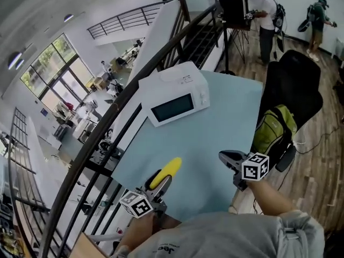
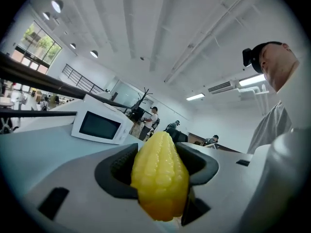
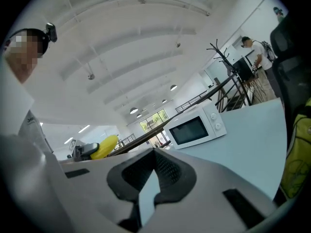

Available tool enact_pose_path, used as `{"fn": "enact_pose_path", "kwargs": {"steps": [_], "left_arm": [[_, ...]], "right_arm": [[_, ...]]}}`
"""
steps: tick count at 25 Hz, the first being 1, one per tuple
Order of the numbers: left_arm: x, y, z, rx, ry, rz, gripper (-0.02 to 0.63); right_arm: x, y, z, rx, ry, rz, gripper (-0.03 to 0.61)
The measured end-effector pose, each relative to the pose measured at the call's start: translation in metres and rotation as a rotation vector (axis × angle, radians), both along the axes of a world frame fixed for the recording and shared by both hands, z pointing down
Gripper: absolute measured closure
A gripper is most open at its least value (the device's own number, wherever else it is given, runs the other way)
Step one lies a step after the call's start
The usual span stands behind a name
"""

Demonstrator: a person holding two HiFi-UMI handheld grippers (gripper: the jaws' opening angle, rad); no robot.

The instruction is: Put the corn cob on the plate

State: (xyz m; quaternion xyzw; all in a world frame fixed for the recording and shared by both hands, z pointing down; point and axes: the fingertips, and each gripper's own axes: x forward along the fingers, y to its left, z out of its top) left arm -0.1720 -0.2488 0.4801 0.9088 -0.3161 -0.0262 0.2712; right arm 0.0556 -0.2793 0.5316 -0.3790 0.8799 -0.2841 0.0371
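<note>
Corn [image 2: 159, 178] clamped tip-forward in the left gripper [image 1: 159, 186] over the near corner of the desk [image 1: 215, 122], back end hidden inside the grip; right gripper [image 3: 154, 152] closed on nothing, well apart.

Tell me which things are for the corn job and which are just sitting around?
For the job: corn cob, gripped in the left gripper; right gripper, nothing in it. No plate shows in any view.

Just sitting around: microwave on the table; green backpack; black chair; people far off.
</note>
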Motion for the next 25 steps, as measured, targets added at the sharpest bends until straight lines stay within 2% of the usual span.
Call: {"fn": "enact_pose_path", "kwargs": {"steps": [3, 7, 16, 21, 25], "left_arm": [[0.012, -0.036, -0.010, 0.052, -0.011, 0.026, 0.354], [0.023, -0.087, -0.026, 0.108, -0.045, 0.023, 0.354], [0.033, -0.207, -0.046, 0.175, -0.134, -0.049, 0.354], [0.042, -0.272, -0.058, 0.177, -0.155, -0.062, 0.354], [0.052, -0.337, -0.045, 0.160, -0.199, -0.066, 0.354]], "right_arm": [[0.014, -0.005, -0.004, -0.003, 0.061, 0.032, 0.561], [0.036, -0.043, -0.014, 0.021, 0.098, 0.089, 0.561], [0.033, -0.168, -0.043, 0.173, 0.216, 0.056, 0.561], [0.022, -0.236, -0.058, 0.239, 0.297, 0.037, 0.561], [0.018, -0.291, -0.055, 0.264, 0.346, 0.026, 0.561]]}}
